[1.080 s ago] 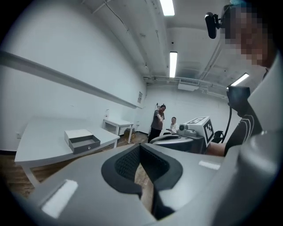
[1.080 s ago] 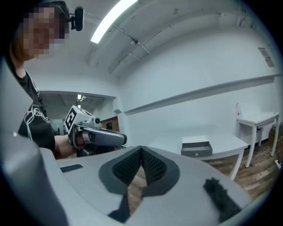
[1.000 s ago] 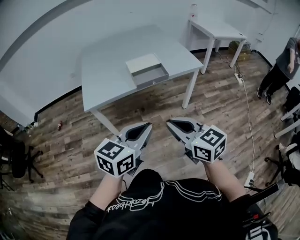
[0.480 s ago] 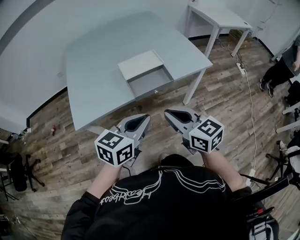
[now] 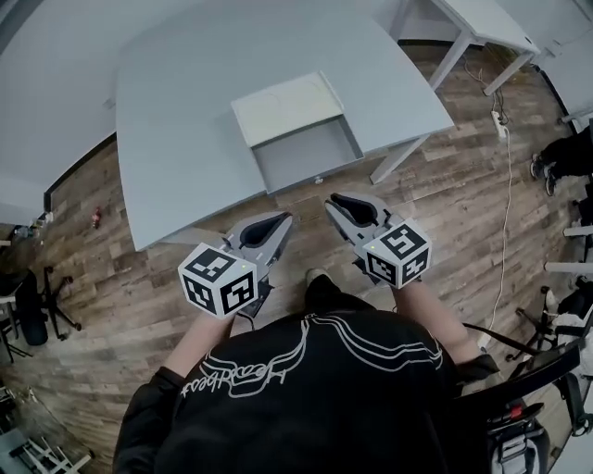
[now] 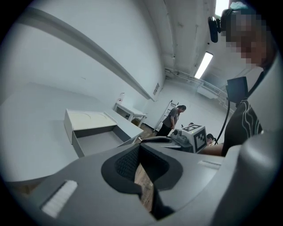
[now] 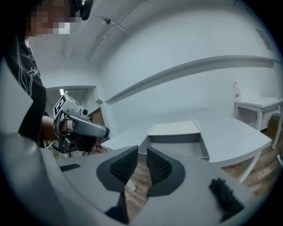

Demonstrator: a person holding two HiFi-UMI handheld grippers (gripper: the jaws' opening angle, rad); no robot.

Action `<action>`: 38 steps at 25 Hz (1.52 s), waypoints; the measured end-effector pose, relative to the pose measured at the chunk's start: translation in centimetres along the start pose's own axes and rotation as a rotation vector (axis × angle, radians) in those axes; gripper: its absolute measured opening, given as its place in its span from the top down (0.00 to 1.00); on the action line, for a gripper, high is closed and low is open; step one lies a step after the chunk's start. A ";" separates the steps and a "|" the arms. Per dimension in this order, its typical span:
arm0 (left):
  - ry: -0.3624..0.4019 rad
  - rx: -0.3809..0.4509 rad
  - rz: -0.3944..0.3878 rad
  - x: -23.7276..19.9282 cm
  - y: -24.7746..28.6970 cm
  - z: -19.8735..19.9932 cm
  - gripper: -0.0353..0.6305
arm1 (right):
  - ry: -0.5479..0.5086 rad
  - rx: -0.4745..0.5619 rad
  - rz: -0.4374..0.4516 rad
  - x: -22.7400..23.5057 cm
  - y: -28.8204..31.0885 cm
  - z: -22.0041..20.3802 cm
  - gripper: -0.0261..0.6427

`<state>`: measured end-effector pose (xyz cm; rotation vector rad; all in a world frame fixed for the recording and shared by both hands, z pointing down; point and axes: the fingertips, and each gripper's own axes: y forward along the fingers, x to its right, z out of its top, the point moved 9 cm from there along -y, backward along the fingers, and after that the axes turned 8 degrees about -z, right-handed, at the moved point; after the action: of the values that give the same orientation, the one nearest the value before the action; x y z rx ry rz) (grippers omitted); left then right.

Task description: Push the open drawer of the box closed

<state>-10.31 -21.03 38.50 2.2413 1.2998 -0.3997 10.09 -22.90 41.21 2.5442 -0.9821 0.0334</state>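
Grey worktop (image 5: 185,93) filled the upper left of your head view, above a wood-plank floor (image 5: 120,278). Toward its near edge sat the pale box (image 5: 287,104). Its drawer (image 5: 306,153) stood wide open on the side facing you, bare inside, with its front reaching about to the worktop's edge. Below that edge you held your left tool (image 5: 275,226) over the floor, well short of the drawer and touching nothing. In the left gripper view the left tool (image 6: 141,154) had its tips drawn together, with nothing between the pads. Just to its right, your right tool (image 5: 345,205) pointed toward the drawer from about the same height, also clear of it. In the right gripper view the right tool (image 7: 141,160) had a narrow gap between its pads, with only floorboards showing through. Farther right stood a second table (image 5: 482,23), a white cable (image 5: 508,185) trailed across the boards, and a person's legs (image 5: 561,155) showed at the frame's edge.
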 end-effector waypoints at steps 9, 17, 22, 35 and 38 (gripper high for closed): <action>-0.060 0.017 0.045 -2.7 -0.8 -0.4 0.94 | -0.093 -0.147 -0.062 2.9 6.0 -3.3 0.83; -0.098 0.008 0.066 -4.2 -1.4 -2.6 0.94 | -0.120 -0.218 -0.131 4.3 9.0 -6.0 0.83; -0.115 0.037 0.053 -4.4 -1.1 -3.3 0.94 | -0.106 -0.198 -0.134 4.2 9.5 -6.2 0.83; -0.074 -0.003 0.029 -4.5 -0.8 -2.8 0.94 | -0.095 -0.220 -0.134 4.6 10.3 -6.2 0.85; -0.073 0.002 0.026 -4.8 -1.1 -2.4 0.94 | -0.096 -0.232 -0.132 4.2 10.3 -5.9 0.85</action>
<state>-13.60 -22.66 42.52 2.2219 1.2324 -0.4694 7.30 -30.25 51.11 2.4070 -0.7986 -0.2295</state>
